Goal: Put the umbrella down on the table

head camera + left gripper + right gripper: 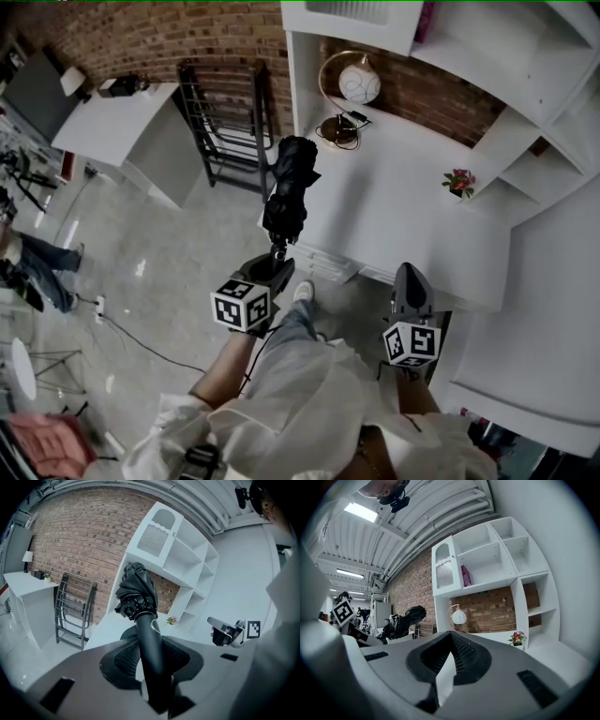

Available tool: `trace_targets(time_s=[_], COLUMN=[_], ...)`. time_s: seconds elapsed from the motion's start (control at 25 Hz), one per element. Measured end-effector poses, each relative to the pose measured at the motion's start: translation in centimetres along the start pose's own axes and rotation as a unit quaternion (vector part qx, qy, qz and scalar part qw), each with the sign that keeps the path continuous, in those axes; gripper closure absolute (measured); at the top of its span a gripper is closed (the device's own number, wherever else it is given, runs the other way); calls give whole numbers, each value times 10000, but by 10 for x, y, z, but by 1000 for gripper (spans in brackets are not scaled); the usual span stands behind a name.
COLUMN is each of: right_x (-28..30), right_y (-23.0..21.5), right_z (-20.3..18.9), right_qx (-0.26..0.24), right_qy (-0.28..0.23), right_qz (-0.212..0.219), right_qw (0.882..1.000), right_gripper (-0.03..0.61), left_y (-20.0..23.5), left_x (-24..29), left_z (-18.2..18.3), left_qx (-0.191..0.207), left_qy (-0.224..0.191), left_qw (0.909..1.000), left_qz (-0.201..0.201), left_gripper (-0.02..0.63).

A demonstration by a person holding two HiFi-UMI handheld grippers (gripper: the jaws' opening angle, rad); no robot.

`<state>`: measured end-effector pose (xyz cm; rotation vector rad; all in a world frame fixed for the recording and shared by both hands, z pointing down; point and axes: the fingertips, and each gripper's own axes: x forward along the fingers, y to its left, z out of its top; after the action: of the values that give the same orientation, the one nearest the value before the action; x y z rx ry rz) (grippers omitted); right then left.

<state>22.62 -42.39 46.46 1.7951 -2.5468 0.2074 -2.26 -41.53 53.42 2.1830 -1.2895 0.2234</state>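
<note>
Umbrella: one; white table: one.

The umbrella is black and folded short, its fabric bunched in loose pleats around the shaft. Its smooth dark handle is clamped between the jaws of the left hand-held gripper, so it is held in the air, tilted up and away from the person. Its bunched end seems to hang over the near left edge of the white desk, not touching it.

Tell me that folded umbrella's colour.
The folded fabric umbrella is black; left gripper view shows it best.
</note>
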Motion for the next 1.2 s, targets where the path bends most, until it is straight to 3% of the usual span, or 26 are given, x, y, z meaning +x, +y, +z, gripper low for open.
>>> trace_targets(time_s=[0.52, 0.96, 1.2], right_x=[145, 257, 297], right_y=[-1, 21, 21], right_z=[-13, -79, -104], right_qx=[-13, -91, -100], right_qy=[334, 1083, 1337], right_qz=[-12, 110, -24], right_qw=[9994, 9940, 9910], right_gripper=[560, 560, 560], left_y=[76, 130, 143], left_x=[117, 187, 213], left_z=[20, -6, -17], left_qx=[-178, -393, -463], left_qy=[729, 1436, 1731], left_qw=[9971, 9886, 9830], left_qz=[-120, -226, -389], left_gripper=[471, 471, 471])
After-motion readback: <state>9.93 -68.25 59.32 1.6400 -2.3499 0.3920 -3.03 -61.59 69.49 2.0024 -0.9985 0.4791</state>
